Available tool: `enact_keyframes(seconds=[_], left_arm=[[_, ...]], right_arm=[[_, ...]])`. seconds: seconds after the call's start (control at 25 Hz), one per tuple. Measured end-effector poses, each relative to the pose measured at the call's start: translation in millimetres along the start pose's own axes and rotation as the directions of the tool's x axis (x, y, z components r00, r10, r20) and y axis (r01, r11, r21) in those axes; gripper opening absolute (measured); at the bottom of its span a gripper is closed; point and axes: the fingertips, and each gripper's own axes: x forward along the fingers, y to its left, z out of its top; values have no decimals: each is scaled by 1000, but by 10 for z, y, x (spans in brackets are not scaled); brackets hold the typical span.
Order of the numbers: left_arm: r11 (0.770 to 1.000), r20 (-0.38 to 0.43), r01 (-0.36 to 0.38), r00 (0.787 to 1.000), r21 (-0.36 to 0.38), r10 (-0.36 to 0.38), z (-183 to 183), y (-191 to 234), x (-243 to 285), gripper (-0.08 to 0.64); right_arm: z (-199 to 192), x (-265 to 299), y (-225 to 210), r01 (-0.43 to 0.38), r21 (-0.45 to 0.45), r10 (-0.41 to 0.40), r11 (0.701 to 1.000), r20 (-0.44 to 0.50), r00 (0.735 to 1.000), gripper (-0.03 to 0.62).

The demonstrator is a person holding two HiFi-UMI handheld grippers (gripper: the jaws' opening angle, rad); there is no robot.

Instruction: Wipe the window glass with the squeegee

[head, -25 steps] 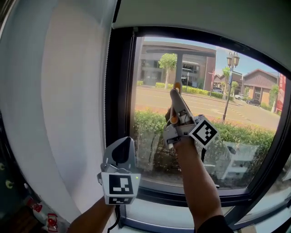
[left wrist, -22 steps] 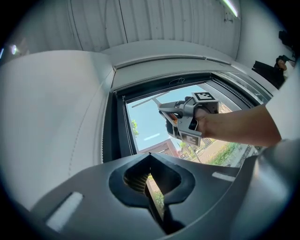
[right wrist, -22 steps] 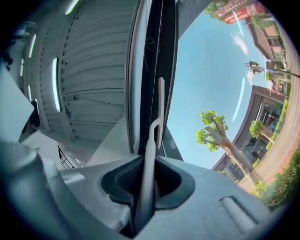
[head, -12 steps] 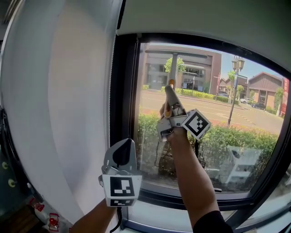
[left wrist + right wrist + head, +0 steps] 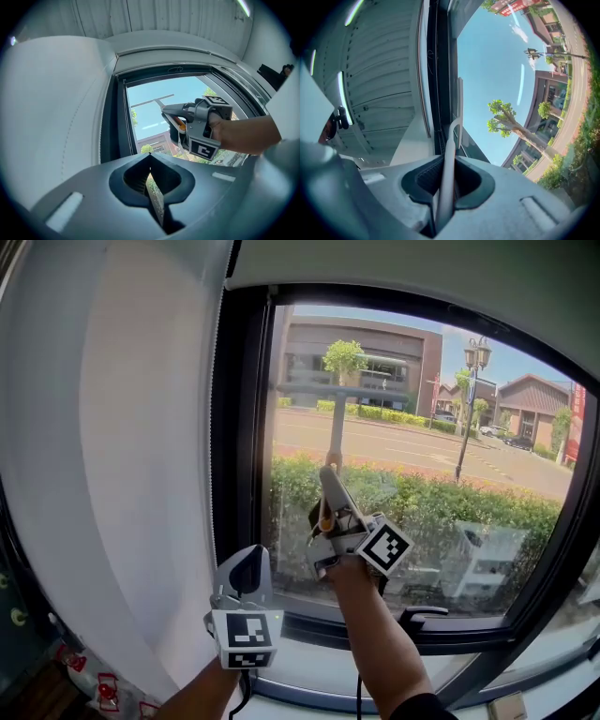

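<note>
Two tools: right tool point(image 5: 328, 493) clamps the squeegee point(image 5: 336, 427), seemingly on window glass point(image 5: 422, 427); left tool point(image 5: 246, 568) closed, empty.

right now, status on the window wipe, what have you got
Right tongs shut on the squeegee, blade high on the glass. Left tongs shut, empty, held low. Only a window latch, well below the blade.

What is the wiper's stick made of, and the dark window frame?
The squeegee handle looks like smooth pale-grey metal or plastic; its even sheen and curved bend fit either. The window frame looks like dark painted metal, judging by its straight, matte black bars.
</note>
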Motion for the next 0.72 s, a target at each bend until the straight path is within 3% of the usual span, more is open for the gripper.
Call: enact_keyframes(seconds=[0.2,0.36,0.6,0.72], left_arm=[[999,-39,27,999,-27,-29,-436,-176,-101,18],[999,-87,37,995,-30,-39,-664,-263,-107,18],[998,-77,43,996,-45,-47,-692,-303,-96,18],[1000,-63,10,998,-10,-11,-582,-213,-96,18]], right_arm=[[-504,-683,-126,61,37,-59,997,-45,997,43],[-628,-861,-173,80,26,-78,996,-71,994,43],[-619,-880,-201,88,26,-85,996,-86,993,43],[-573,-886,-160,73,18,-71,997,-100,992,43]])
